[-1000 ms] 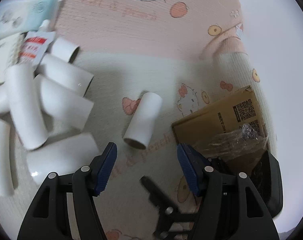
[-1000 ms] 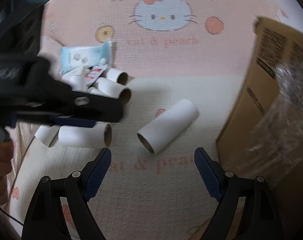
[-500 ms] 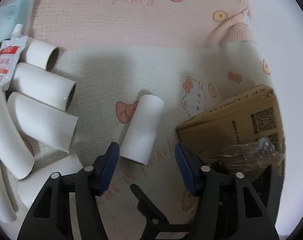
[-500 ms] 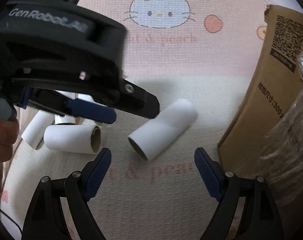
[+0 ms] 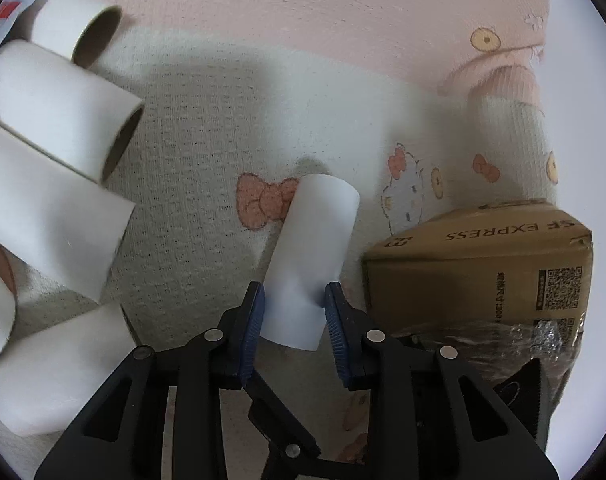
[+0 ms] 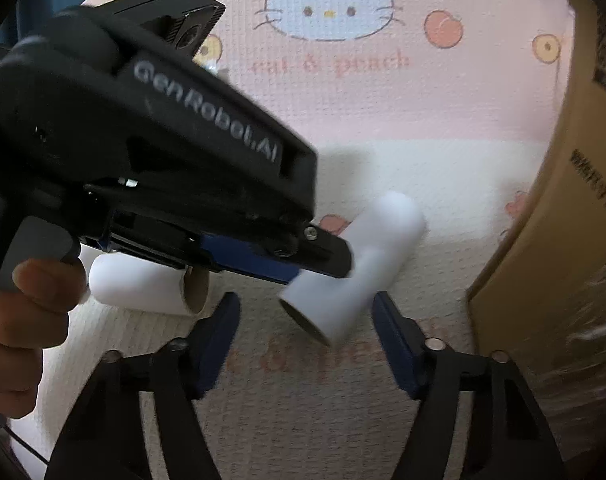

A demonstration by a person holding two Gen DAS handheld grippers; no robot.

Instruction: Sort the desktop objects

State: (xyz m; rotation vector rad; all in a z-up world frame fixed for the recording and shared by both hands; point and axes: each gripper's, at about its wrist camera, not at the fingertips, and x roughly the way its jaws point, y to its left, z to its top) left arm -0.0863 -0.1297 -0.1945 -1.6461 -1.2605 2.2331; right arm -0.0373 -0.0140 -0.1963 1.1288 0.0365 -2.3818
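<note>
A lone white paper tube lies on the cream and pink mat, seen also in the right wrist view. My left gripper has its blue pads on both sides of the tube's near end, closed on it. In the right wrist view the left gripper's black body reaches over the tube from the left. My right gripper is open and empty just in front of the tube's open end. Several more white tubes lie piled at the left.
A brown cardboard box with plastic wrap stands just right of the tube; it fills the right edge of the right wrist view. The Hello Kitty mat runs to a folded far edge. Another tube lies under the left gripper.
My left gripper has moved forward over the lone tube and closed its pads on the near end. The right gripper has stayed open and edged closer to the tube.
</note>
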